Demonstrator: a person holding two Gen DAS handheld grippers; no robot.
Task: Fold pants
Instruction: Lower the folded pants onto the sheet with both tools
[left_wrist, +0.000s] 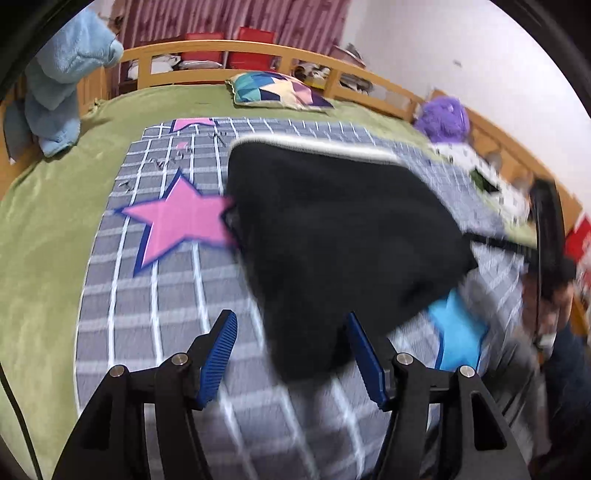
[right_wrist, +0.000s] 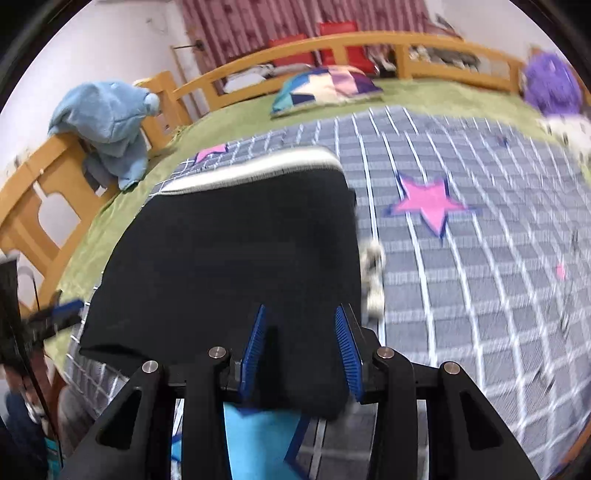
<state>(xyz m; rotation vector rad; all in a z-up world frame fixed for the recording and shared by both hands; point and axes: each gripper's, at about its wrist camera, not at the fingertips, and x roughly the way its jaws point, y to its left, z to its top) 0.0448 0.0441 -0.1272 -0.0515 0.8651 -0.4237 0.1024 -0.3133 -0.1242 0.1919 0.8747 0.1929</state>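
Observation:
Black pants (left_wrist: 332, 221) lie folded on a grey checked blanket (left_wrist: 166, 314), with the pale waistband (left_wrist: 314, 142) at the far edge. My left gripper (left_wrist: 291, 332) is open; the pants' near corner lies between its blue pads (left_wrist: 221, 350), which do not press on it. In the right wrist view the pants (right_wrist: 240, 251) fill the middle. My right gripper (right_wrist: 301, 347) is open over their near edge, fabric between the pads and not pinched. A whitish cord (right_wrist: 373, 280) shows at the pants' right edge. Both views are blurred by motion.
The blanket has pink stars (left_wrist: 177, 221) and a blue star (left_wrist: 458, 332) and covers a green bedspread (left_wrist: 37, 221). A wooden rail (left_wrist: 258, 48) runs round the bed. A patterned cushion (left_wrist: 277, 90), a blue towel (left_wrist: 62, 74) and a purple plush (left_wrist: 443, 118) sit along the far edges.

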